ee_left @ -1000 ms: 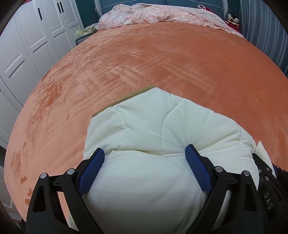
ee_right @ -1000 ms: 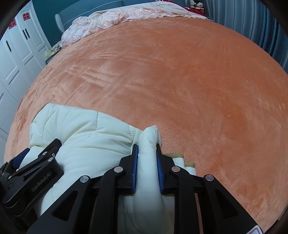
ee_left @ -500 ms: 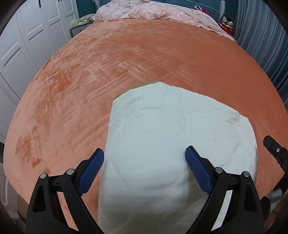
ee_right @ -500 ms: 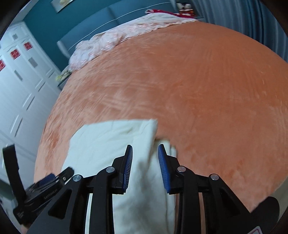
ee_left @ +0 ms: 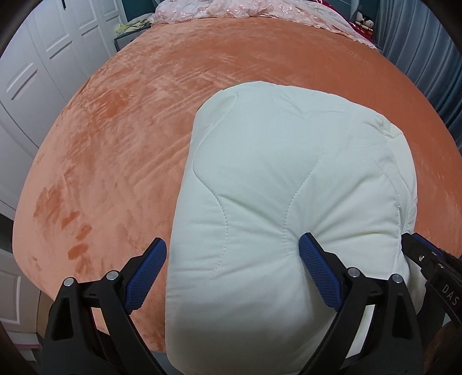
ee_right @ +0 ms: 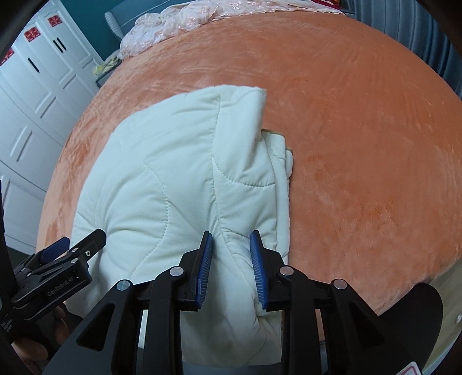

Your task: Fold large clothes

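Observation:
A cream quilted garment [ee_left: 274,173] lies folded into a thick bundle on the orange bed cover [ee_left: 115,150]. My left gripper [ee_left: 232,268] straddles its near left part with jaws wide. The right fingertip dents the padding and the left one stands just beside the garment's edge. In the right wrist view the garment [ee_right: 173,173] has a raised fold along its right side. My right gripper [ee_right: 231,259] has that fold between its blue pads, and the jaws are closing on it. A tan strip [ee_right: 273,132] shows under the right edge.
A pink embroidered quilt [ee_left: 231,8] lies at the far end of the bed. White wardrobe doors [ee_left: 34,72] stand on the left and a grey-blue curtain [ee_left: 433,57] on the right. The bed's near edge runs just below the grippers.
Half a second ago both grippers stood off the flattened garment. Now the left finger dents it again and the right pads have closed in on a fold.

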A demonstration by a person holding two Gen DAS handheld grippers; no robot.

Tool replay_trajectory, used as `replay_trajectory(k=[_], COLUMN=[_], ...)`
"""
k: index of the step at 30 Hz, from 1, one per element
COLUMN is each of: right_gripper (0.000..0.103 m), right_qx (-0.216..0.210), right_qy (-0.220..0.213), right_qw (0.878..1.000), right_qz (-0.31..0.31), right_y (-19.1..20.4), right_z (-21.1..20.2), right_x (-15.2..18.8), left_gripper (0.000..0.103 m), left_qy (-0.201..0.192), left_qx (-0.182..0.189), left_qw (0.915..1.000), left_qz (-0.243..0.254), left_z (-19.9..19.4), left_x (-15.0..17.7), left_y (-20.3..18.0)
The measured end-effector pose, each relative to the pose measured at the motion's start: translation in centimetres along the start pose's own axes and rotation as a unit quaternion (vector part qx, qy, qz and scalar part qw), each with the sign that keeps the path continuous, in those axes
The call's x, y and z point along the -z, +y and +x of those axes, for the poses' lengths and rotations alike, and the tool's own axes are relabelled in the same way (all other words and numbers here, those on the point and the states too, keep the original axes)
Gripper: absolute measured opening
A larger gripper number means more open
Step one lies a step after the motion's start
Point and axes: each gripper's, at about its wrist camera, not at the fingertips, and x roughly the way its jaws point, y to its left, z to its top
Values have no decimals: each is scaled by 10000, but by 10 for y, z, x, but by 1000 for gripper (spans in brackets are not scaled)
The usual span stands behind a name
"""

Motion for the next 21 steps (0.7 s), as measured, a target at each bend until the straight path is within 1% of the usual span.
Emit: replay_trajectory(k=[10, 15, 21], right_gripper=[25, 25, 25], right_qx=[137, 148, 130], right_qy=[137, 128, 75], right_qw=[9997, 9997, 9997], right_qz=[-136, -152, -197], right_y=[1, 1, 0], right_z=[19, 24, 30], right_x=[5, 4, 3], left_gripper=[95, 97, 98], left_qy=[-59, -84, -93], left_qx=[-110, -168, -128], left_qw=[9999, 9998, 9998], left_qz=[-31, -55, -143], left_z=[11, 16, 23], left_x=[8, 9, 10], left_y=[-2, -4, 0])
